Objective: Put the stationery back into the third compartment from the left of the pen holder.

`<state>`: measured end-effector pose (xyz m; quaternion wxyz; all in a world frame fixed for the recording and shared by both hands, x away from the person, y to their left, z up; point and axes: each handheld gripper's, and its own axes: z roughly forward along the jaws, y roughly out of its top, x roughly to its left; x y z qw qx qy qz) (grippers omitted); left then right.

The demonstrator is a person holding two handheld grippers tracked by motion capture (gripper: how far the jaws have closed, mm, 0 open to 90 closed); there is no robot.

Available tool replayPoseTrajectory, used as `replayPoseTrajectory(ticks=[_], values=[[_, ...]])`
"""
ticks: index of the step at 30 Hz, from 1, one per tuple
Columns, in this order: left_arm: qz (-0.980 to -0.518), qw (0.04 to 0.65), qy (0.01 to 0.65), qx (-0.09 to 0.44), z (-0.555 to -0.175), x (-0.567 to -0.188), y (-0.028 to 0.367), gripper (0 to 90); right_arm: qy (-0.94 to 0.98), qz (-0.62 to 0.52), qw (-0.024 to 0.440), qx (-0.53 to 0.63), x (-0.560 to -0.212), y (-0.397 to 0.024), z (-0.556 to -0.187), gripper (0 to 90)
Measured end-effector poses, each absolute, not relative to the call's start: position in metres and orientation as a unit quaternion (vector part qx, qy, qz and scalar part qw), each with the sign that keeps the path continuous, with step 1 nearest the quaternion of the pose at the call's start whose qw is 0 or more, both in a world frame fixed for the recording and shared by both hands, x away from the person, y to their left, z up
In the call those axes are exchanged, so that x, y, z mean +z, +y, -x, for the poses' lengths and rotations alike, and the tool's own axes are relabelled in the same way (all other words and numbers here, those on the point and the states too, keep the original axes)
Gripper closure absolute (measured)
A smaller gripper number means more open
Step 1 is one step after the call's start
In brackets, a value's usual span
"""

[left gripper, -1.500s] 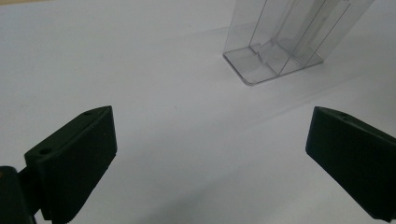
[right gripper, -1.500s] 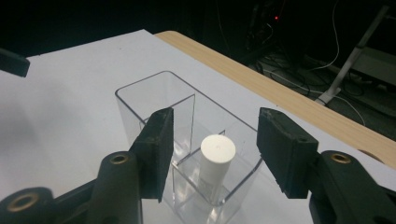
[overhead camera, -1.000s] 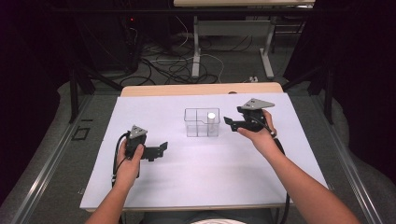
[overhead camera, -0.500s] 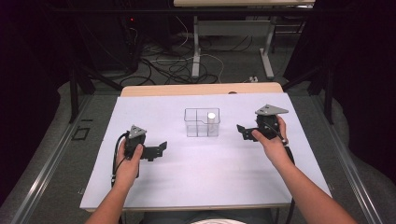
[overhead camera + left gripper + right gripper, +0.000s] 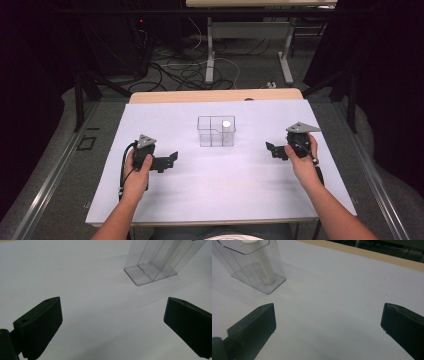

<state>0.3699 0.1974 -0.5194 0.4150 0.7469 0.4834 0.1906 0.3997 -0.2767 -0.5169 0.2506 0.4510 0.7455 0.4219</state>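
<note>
— White sheeting covers the table (image 5: pixel 210 200); what stands at its centre?
— One clear plastic four-compartment box (image 5: pixel 216 131), a white upright cylinder (image 5: pixel 226 131) in its far-right cell.
— Grippers?
— Left gripper (image 5: pixel 170 161) at eight o'clock, right gripper (image 5: pixel 271 149) at four; both jaws wide, empty.

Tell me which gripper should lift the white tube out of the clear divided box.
Right, probably. The white tube stands in the clear box's far compartment on the right gripper's side. Both grippers are open and empty, but the left gripper would have to reach across the box.
</note>
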Motion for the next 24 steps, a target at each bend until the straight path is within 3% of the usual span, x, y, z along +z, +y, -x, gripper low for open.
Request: replayPoseTrajectory(ticks=[24], values=[[-0.743, 0.414, 0.492, 0.187, -0.371, -0.520, 0.202, 1.9, 0.731, -0.493, 0.240, 0.406, -0.545, -0.301, -0.399, 0.7]])
